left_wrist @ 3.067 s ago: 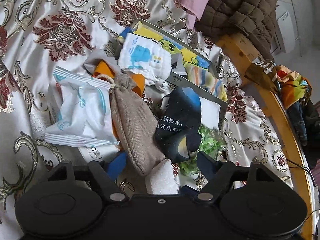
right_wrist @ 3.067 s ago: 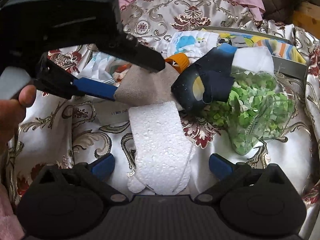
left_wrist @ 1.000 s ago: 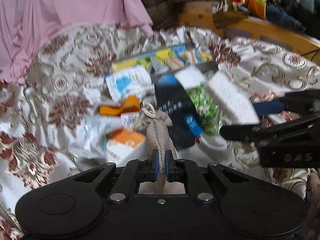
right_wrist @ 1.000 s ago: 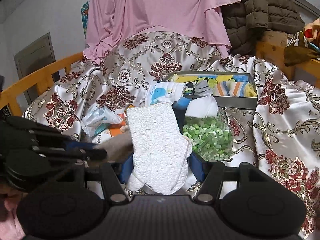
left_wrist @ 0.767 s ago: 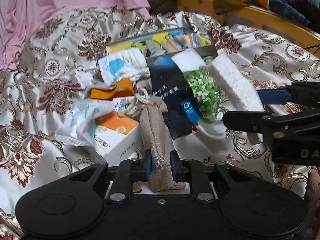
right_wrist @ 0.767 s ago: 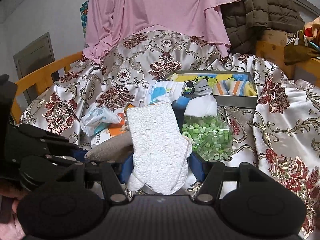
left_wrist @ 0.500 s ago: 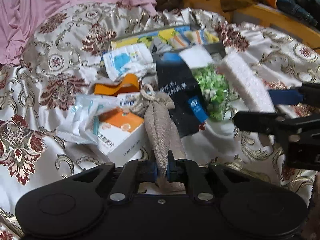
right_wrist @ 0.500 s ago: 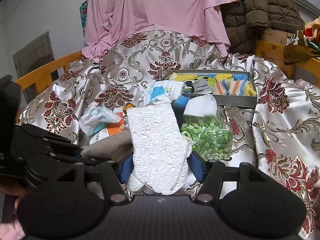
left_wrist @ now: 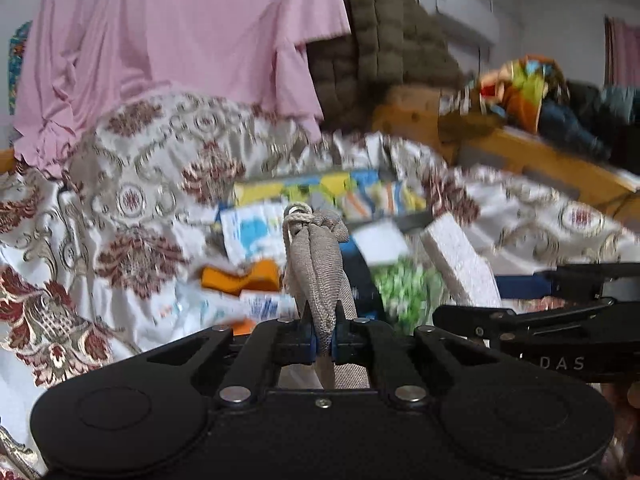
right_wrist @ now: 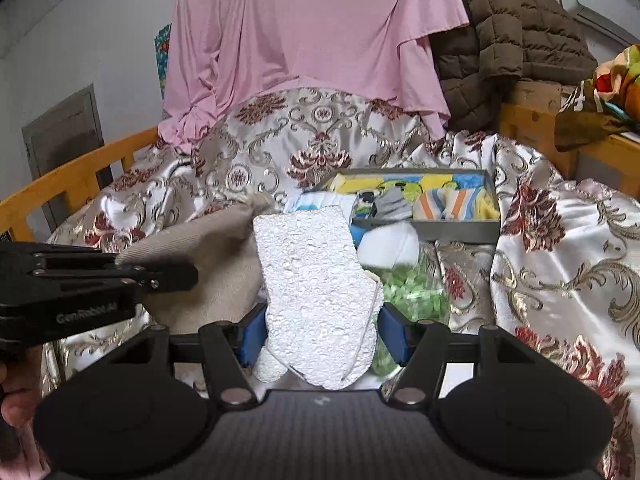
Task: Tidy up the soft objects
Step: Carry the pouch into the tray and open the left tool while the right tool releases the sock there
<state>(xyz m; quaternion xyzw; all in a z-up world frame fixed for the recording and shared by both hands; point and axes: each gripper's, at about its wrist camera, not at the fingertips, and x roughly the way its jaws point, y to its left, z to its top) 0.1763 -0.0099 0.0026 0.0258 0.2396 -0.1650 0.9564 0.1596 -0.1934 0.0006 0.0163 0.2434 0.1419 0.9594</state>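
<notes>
the left gripper [left_wrist: 325, 338] pinches the base of a grey drawstring pouch [left_wrist: 318, 264], jaws pressed tight on it. the right gripper [right_wrist: 322, 336] clamps a white foam piece [right_wrist: 316, 292] between its blue pads.

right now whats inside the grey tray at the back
The grey tray holds folded cloths: a striped orange and blue one, a grey one and yellow and blue ones behind. The near wall hides their lower parts and the tray's floor.

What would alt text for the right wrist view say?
The right tongs grip a white foam pad above a floral satin bedspread. Beside it the left tongs hold a beige cloth pouch; behind sits a grey tray of colourful cloths.
</notes>
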